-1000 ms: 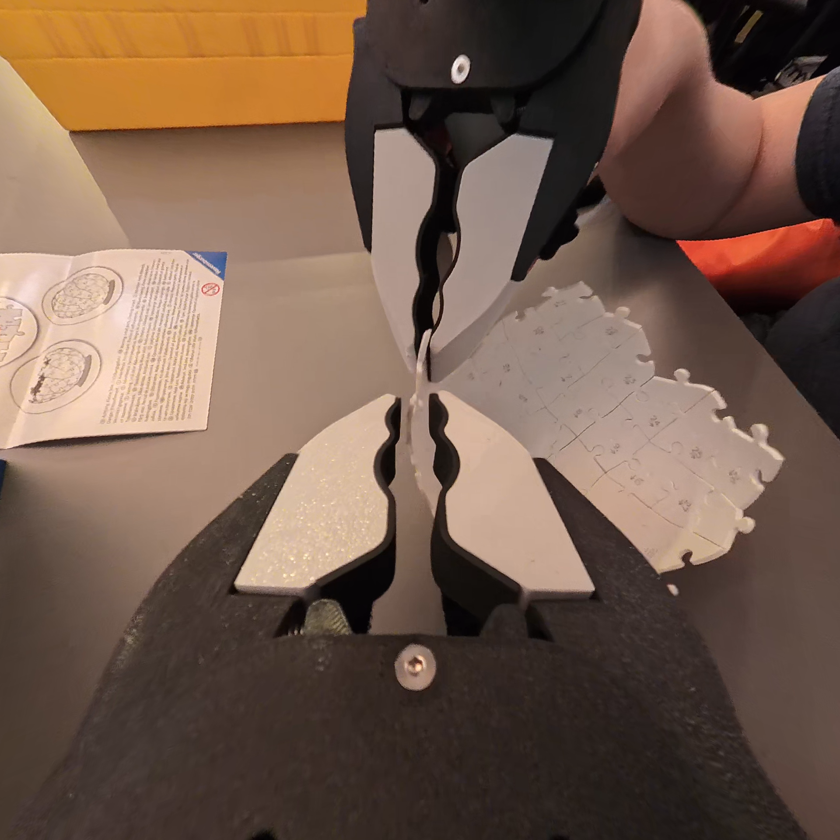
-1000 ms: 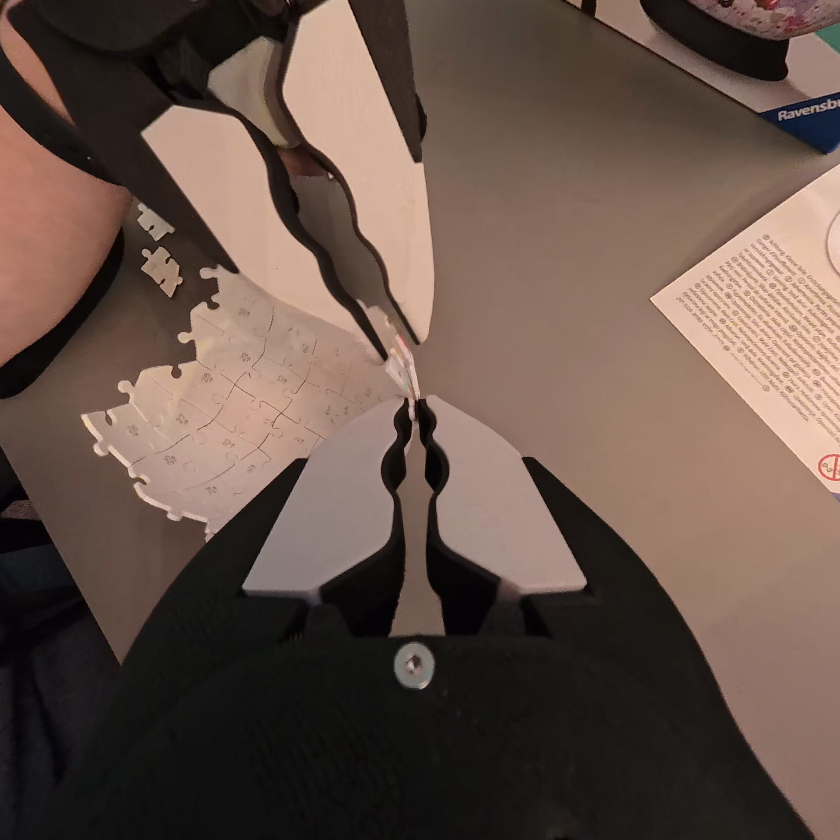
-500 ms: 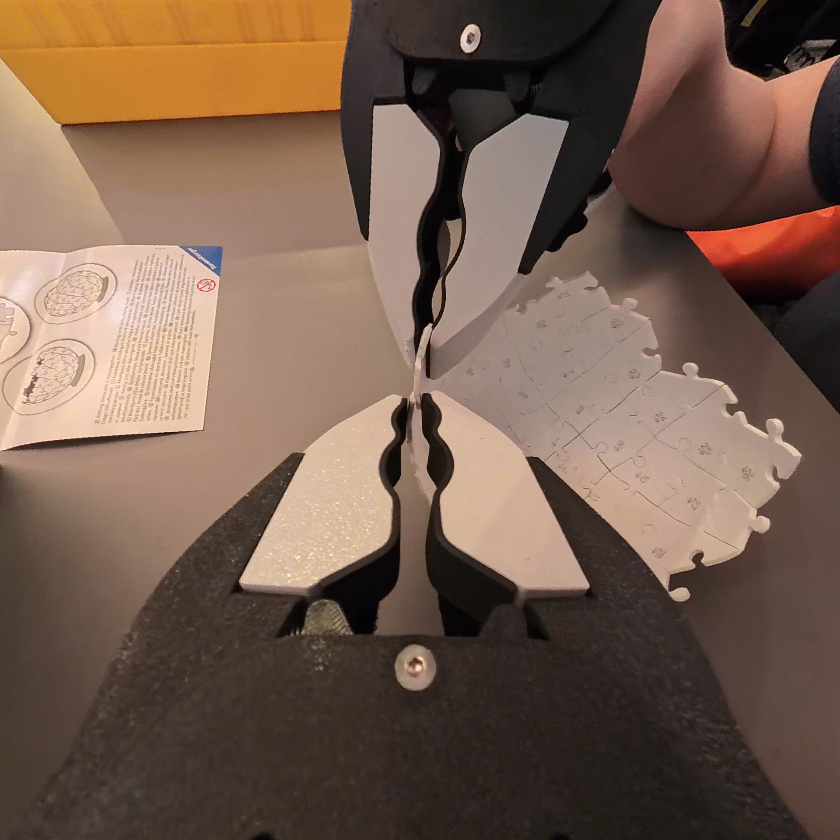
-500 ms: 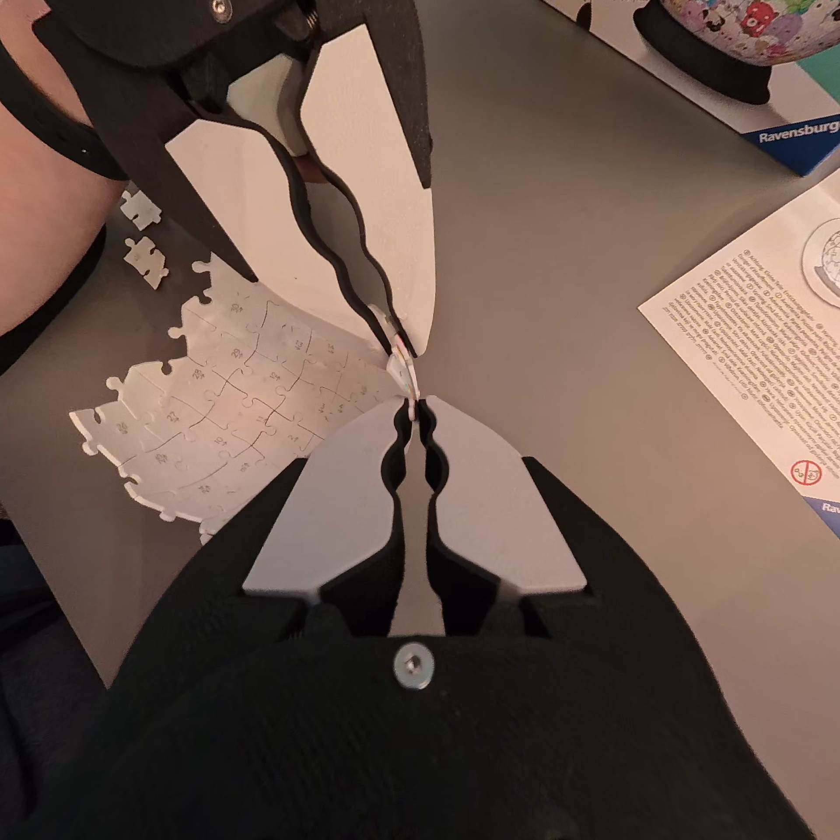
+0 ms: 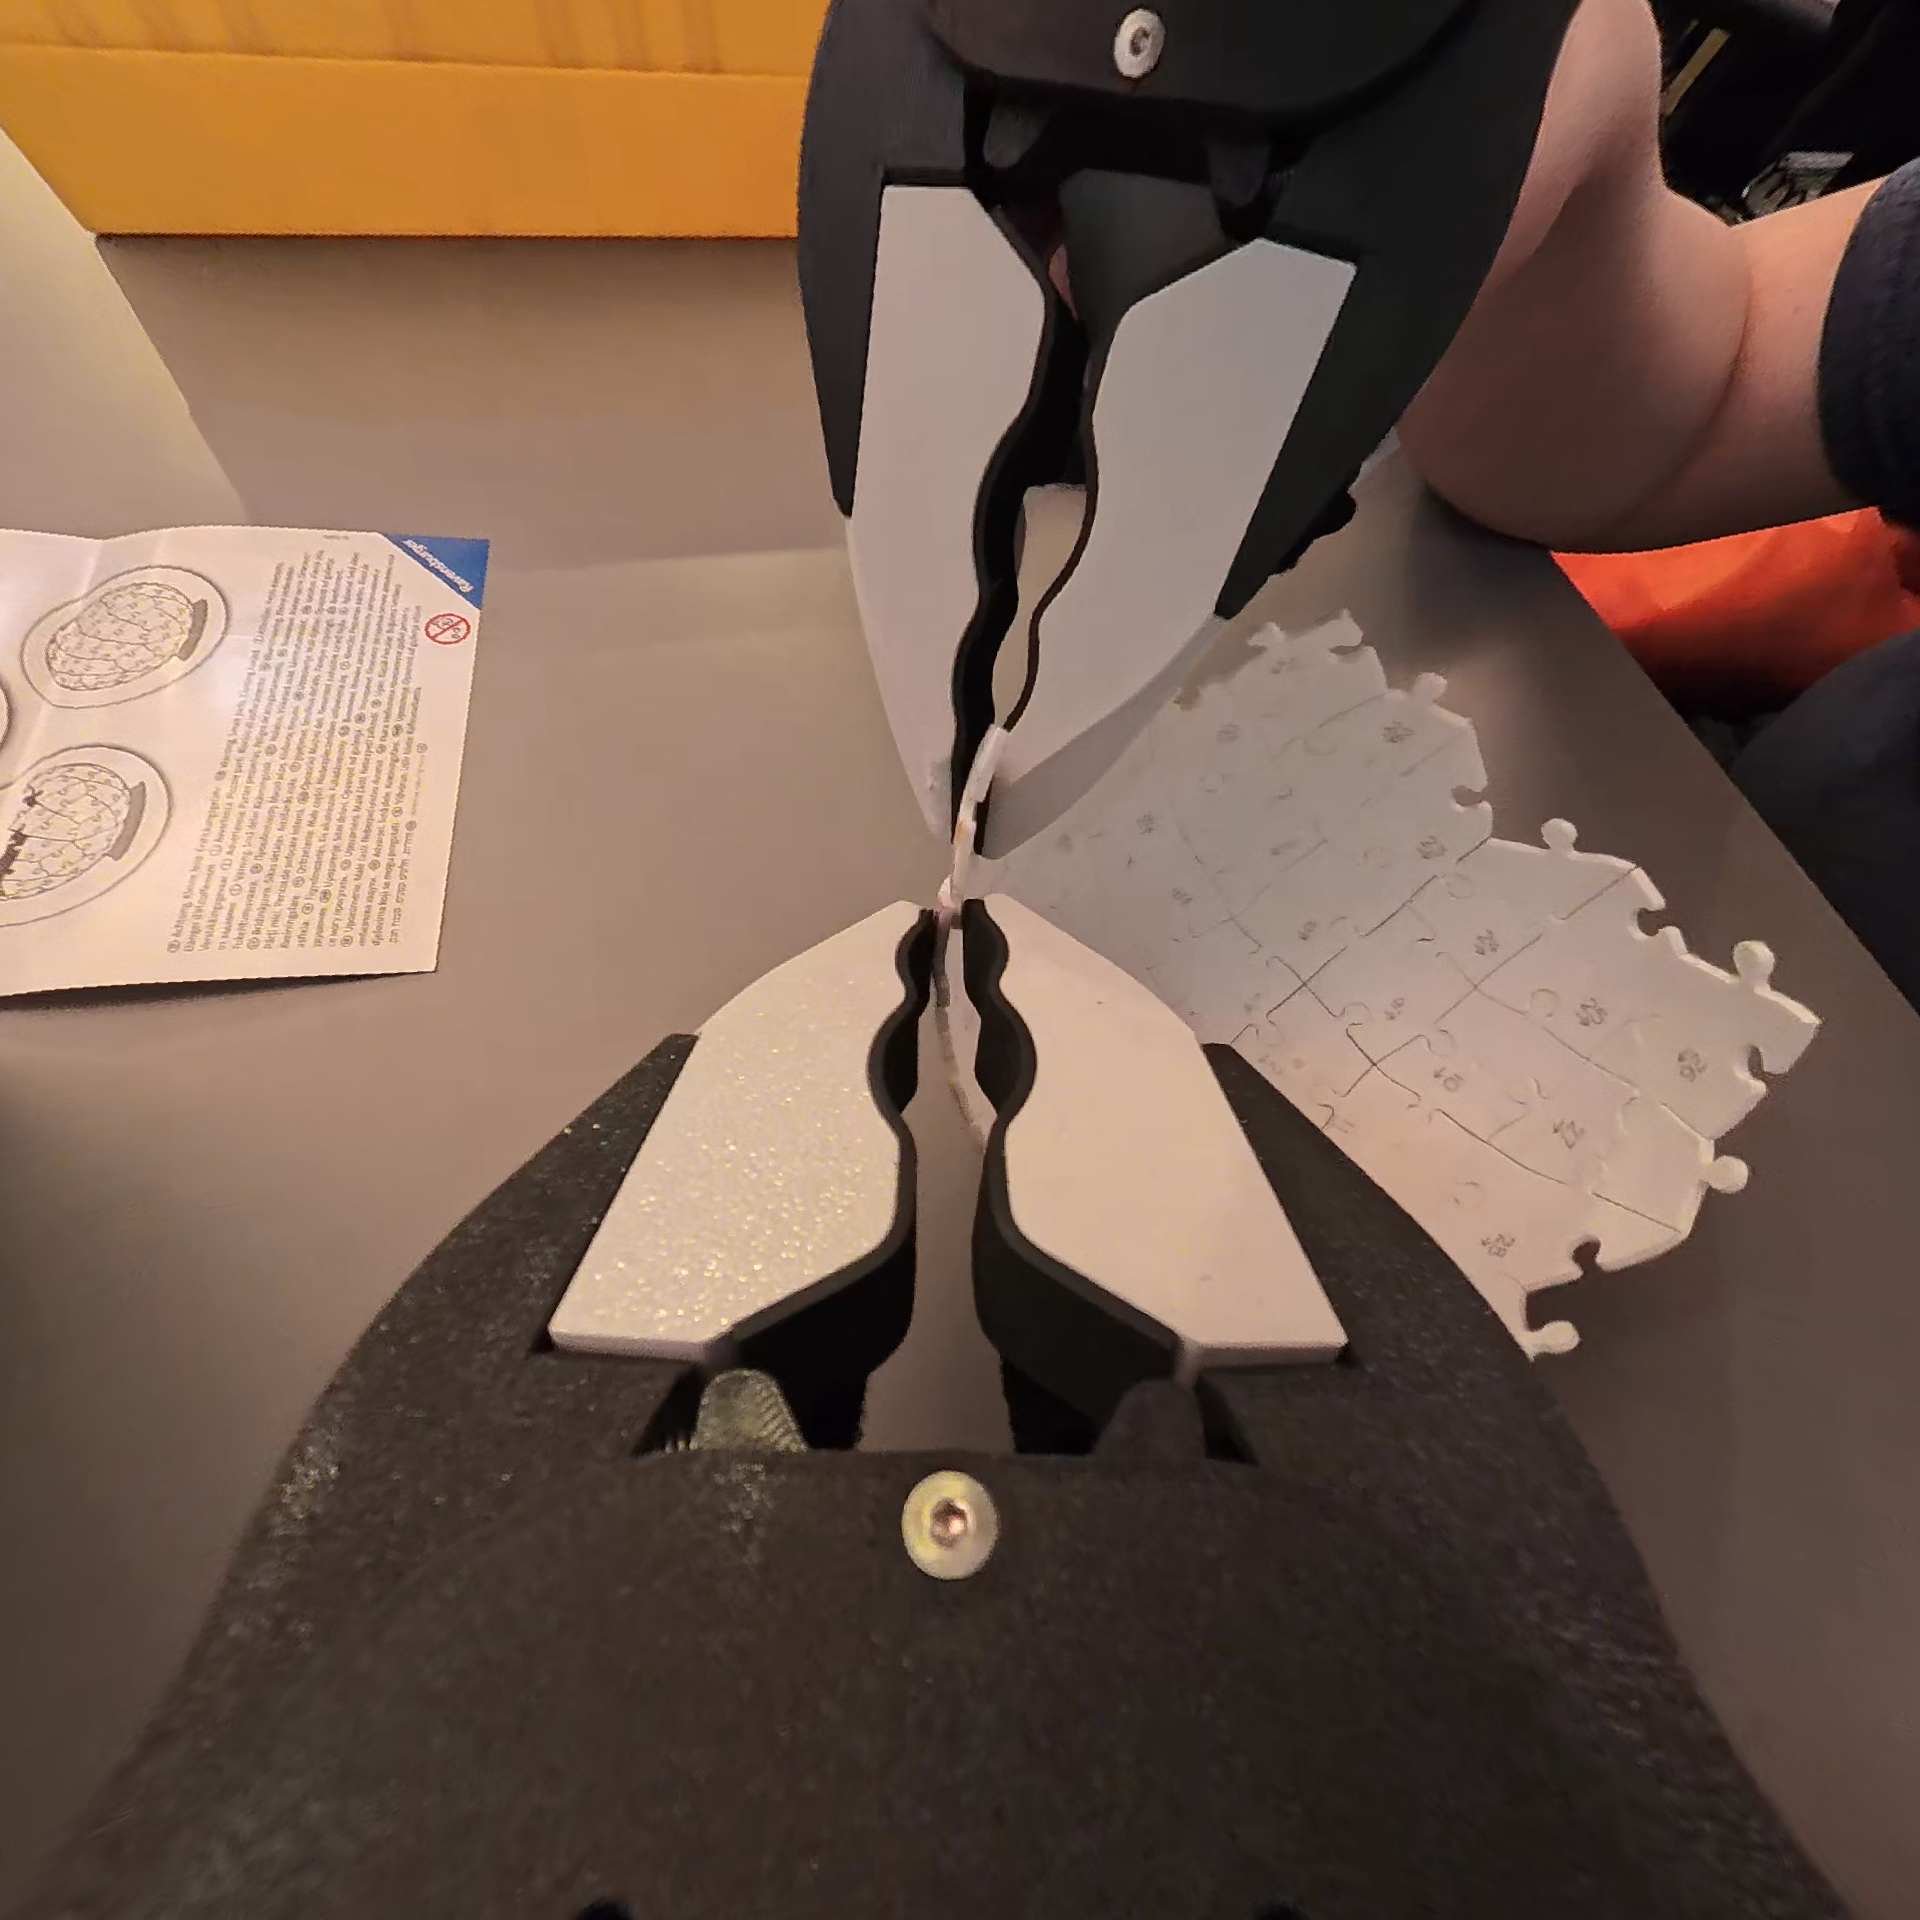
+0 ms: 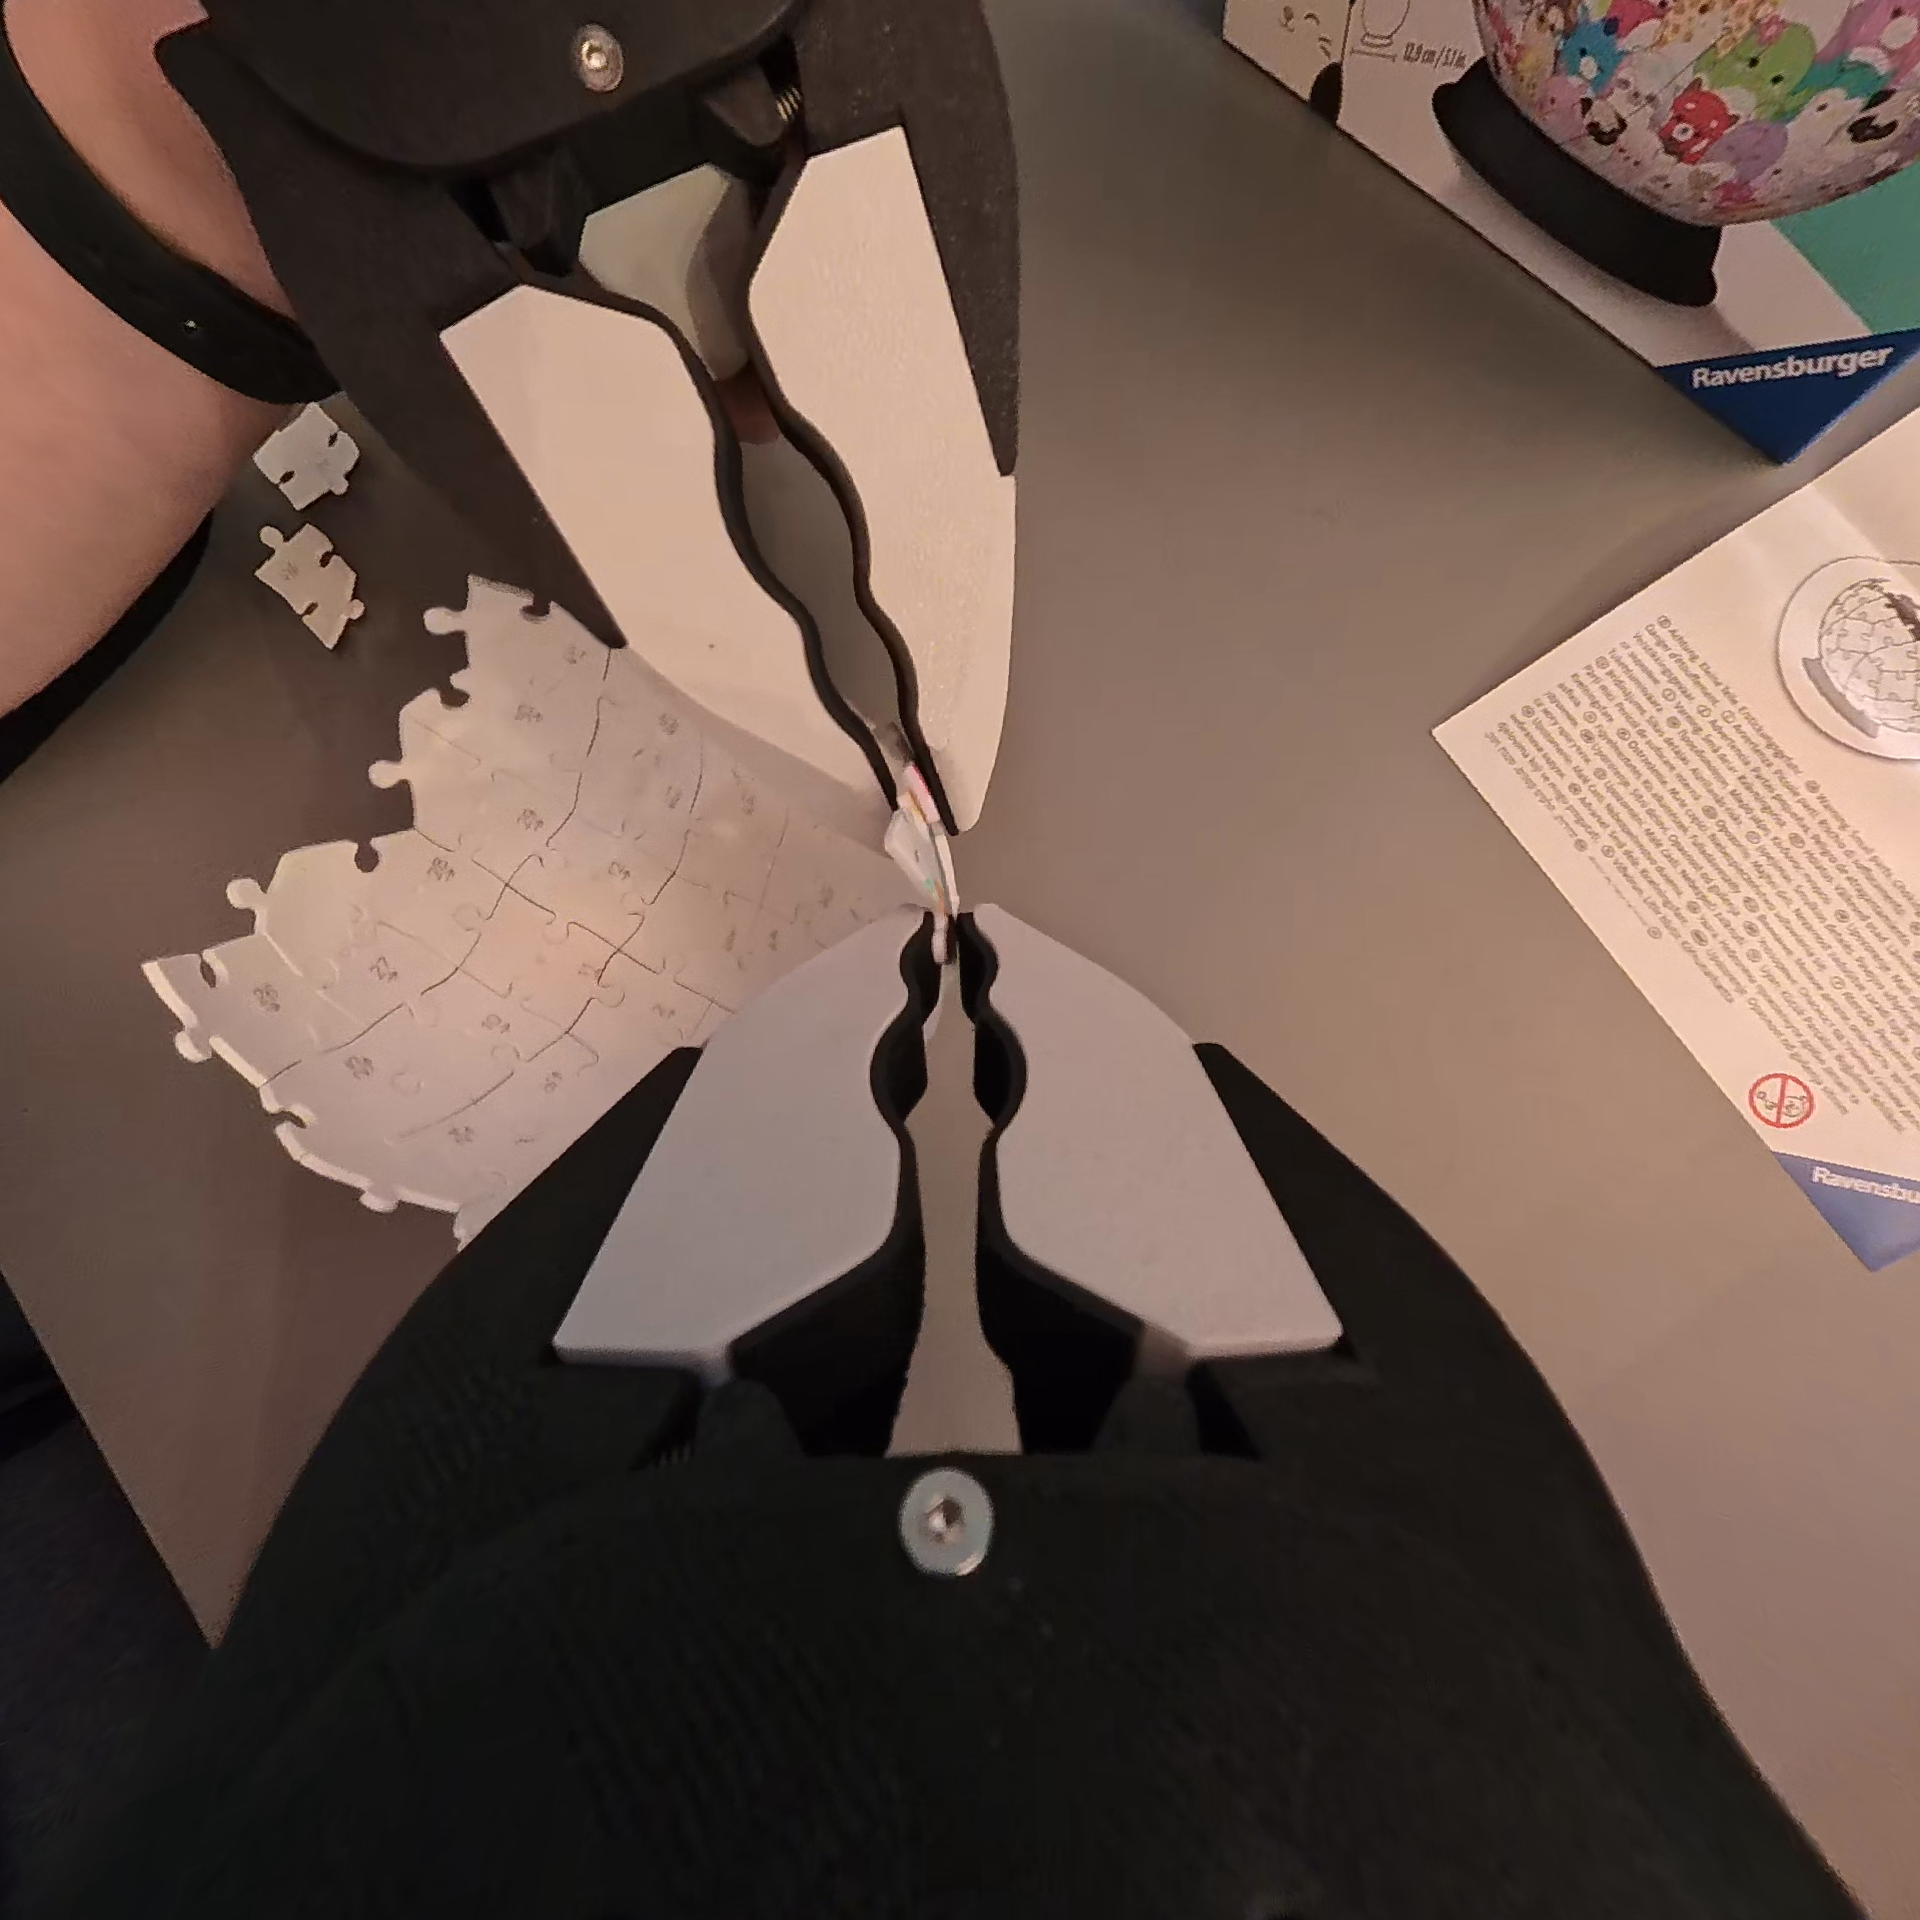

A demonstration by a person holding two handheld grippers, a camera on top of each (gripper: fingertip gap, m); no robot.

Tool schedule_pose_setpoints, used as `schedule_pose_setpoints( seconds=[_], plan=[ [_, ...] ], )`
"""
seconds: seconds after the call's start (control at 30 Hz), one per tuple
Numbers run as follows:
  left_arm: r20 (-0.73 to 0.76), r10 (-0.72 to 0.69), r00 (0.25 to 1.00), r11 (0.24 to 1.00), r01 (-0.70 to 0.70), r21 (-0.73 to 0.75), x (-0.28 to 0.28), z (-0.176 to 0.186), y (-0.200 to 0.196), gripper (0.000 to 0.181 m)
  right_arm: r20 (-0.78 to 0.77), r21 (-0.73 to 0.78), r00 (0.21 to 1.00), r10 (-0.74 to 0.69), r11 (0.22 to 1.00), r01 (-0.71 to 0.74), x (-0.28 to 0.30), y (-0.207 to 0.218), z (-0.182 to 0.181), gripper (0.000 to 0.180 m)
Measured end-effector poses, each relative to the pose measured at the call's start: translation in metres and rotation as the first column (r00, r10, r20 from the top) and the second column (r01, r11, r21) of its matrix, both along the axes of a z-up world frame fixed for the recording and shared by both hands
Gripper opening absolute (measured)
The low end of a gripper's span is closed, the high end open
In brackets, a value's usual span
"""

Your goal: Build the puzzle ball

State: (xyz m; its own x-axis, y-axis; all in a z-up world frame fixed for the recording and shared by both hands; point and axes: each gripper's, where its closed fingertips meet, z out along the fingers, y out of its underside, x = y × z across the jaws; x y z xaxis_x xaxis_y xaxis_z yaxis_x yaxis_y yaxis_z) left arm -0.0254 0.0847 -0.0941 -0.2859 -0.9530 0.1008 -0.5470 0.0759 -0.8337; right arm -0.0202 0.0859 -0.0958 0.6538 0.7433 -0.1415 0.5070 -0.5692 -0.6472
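A curved white section of joined puzzle pieces (image 5: 1455,987) hangs over the grey table, its numbered inner side showing; it also shows in the right wrist view (image 6: 520,914). My left gripper (image 5: 945,920) is shut on the section's near edge, a white strip between its jaws. My right gripper (image 6: 948,930) is shut on a small puzzle piece (image 6: 940,935) at its tips. The two grippers face each other tip to tip, and the piece meets the section's edge there. The right gripper (image 5: 971,821) points down from the top of the left wrist view. The left gripper (image 6: 925,816) shows the same way in the right wrist view.
An instruction leaflet (image 5: 229,748) lies on the table, also in the right wrist view (image 6: 1714,883). The puzzle box (image 6: 1766,260) stands beyond it. Two loose pieces (image 6: 307,520) lie by a person's forearm (image 5: 1610,364). A yellow box (image 5: 416,104) stands at the back. Left and right tips are no more than a few centimetres apart.
Both grippers stay shut and tip to tip. The joined section has swung slightly, showing more of its numbered side. The right wrist view has shifted, and more of the puzzle box shows.
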Motion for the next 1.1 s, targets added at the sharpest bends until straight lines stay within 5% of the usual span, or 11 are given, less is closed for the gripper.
schedule_pose_setpoints(
  seconds=[1.1],
  plan=[
    [0.002,0.014,1.0,0.999,-0.014,0.042,0.0,0.0,0.004,0.004,0.028,0.151,0.999,0.039,0.988,-0.043,-0.001,0.007,0.015,0.013]
  ],
)
